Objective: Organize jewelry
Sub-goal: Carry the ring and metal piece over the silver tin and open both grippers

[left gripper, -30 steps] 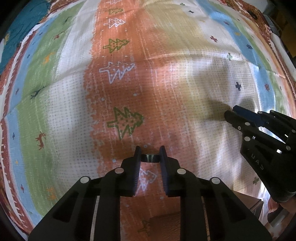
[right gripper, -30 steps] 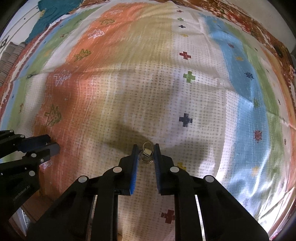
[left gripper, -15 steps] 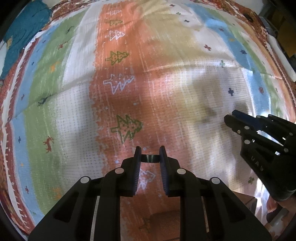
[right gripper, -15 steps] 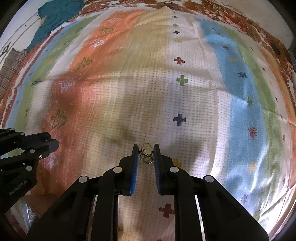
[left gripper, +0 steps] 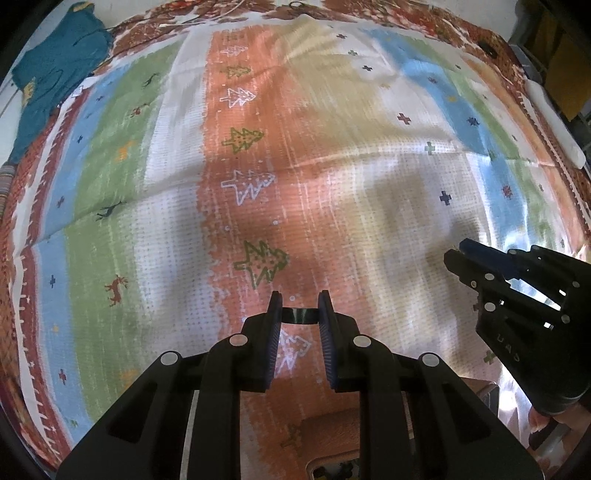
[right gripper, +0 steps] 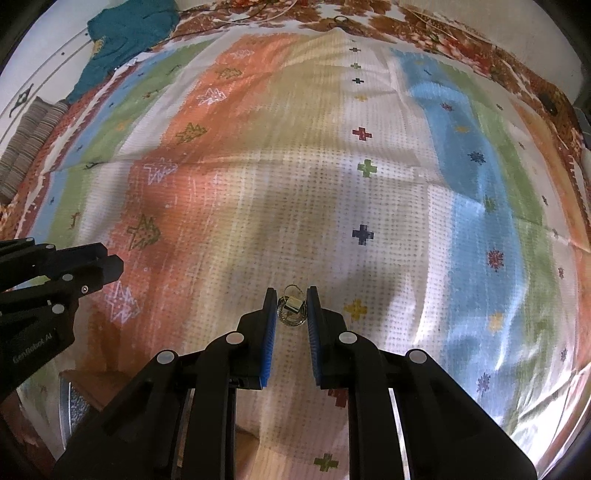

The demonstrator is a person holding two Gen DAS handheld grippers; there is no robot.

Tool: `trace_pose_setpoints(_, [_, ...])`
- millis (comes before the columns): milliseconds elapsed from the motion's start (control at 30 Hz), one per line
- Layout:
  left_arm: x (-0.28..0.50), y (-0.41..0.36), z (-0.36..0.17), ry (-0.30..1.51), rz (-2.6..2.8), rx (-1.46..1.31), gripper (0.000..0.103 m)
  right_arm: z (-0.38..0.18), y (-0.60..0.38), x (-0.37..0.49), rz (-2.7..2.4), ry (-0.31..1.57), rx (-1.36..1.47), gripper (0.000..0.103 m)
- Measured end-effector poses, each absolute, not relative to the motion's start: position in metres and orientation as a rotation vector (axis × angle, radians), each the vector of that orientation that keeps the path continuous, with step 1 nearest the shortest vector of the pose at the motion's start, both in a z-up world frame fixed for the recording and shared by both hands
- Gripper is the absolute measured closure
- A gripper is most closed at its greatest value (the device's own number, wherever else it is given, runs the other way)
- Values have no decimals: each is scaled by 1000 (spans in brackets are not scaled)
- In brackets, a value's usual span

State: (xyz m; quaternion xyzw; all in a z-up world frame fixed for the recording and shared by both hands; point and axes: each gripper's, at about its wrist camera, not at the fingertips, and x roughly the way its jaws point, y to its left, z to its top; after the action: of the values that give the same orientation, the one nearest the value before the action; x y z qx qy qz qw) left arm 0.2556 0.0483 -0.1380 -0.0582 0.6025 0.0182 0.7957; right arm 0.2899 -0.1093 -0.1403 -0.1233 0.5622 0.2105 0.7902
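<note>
Black plastic fingers with blue ribbed pads make up the left tool (left gripper: pixel 299 314), which pinches a thin dark band (left gripper: pixel 300 316) crosswise between its tips; it may be a ring or bangle seen edge-on, though the view is too poor to be sure. The right tool (right gripper: pixel 291 308) is clamped on a small cluster of jewelry (right gripper: pixel 292 305): thin wire rings with a little pale square piece in the middle, pressed between its blue pads. Both tools point steeply down and hang clear above a striped bedspread (left gripper: pixel 332 166), neither item touching the cloth.

From the left wrist view, the right tool (left gripper: pixel 458 254) shows at the right edge, well apart. From the right wrist view, the left tool (right gripper: pixel 114 264) enters from the left edge in the same way.

The bedspread runs in bands of orange, white, green, blue and tan, printed with small trees, crosses and deer, and edged in a rust-red pattern. Soft shadows of the tools fall across its middle. A teal garment (right gripper: pixel 129 33) lies crumpled at the far left corner. At the near edge of the cloth, low in the left wrist view, part of a brown box (left gripper: pixel 332 435) shows below the fingers.
</note>
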Motion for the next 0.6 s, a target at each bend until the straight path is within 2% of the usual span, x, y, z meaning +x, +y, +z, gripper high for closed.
trace_pose_setpoints(600, [235, 43, -102, 1186, 16, -97, 84, -104, -118, 268, 486, 1140, -246, 86])
